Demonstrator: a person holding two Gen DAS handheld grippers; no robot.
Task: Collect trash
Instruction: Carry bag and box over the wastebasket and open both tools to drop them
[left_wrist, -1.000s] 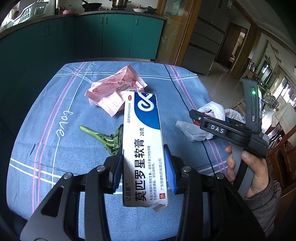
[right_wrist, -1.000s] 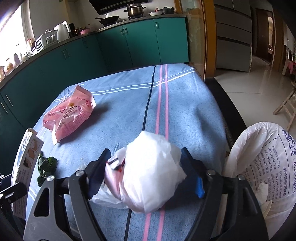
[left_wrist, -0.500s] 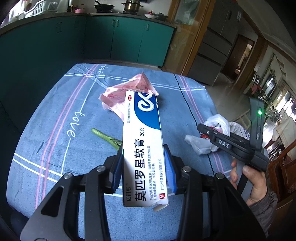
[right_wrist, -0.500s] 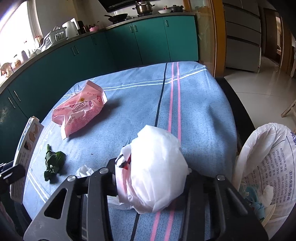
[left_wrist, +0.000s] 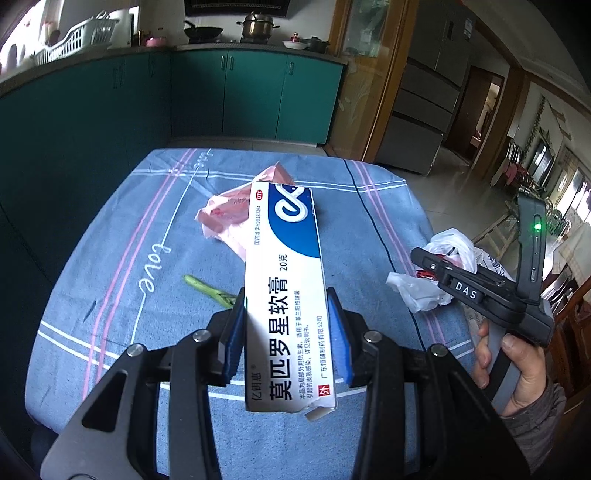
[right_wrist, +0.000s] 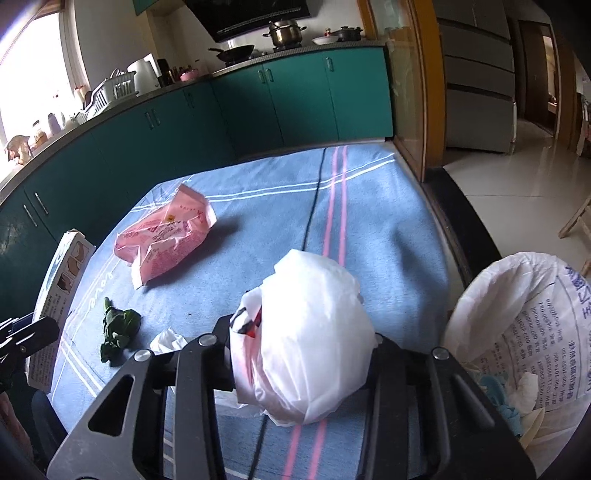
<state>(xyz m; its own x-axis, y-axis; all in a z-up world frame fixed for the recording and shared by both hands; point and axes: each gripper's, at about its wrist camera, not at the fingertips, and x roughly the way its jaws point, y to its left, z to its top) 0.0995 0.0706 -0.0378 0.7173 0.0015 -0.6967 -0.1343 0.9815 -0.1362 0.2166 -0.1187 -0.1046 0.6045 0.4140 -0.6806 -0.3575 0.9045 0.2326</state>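
Note:
My left gripper (left_wrist: 286, 334) is shut on a white and blue ointment box (left_wrist: 284, 280), held above the blue tablecloth (left_wrist: 122, 258). The box also shows at the left in the right wrist view (right_wrist: 55, 295). My right gripper (right_wrist: 303, 354) is shut on a crumpled white plastic bag (right_wrist: 310, 343), lifted above the table's right side; it shows in the left wrist view (left_wrist: 447, 273). A pink wrapper (right_wrist: 166, 236) and a green vegetable scrap (right_wrist: 118, 328) lie on the cloth. A white sack (right_wrist: 517, 332) with trash inside stands open off the table's right edge.
Teal kitchen cabinets (right_wrist: 258, 103) run behind the table. A small white scrap (right_wrist: 168, 339) lies near my right gripper. A wooden door frame (right_wrist: 424, 92) and tiled floor (right_wrist: 517, 177) are to the right.
Both grippers have risen, each with its load. The right gripper closed tighter on the white bag and lifted it off the cloth.

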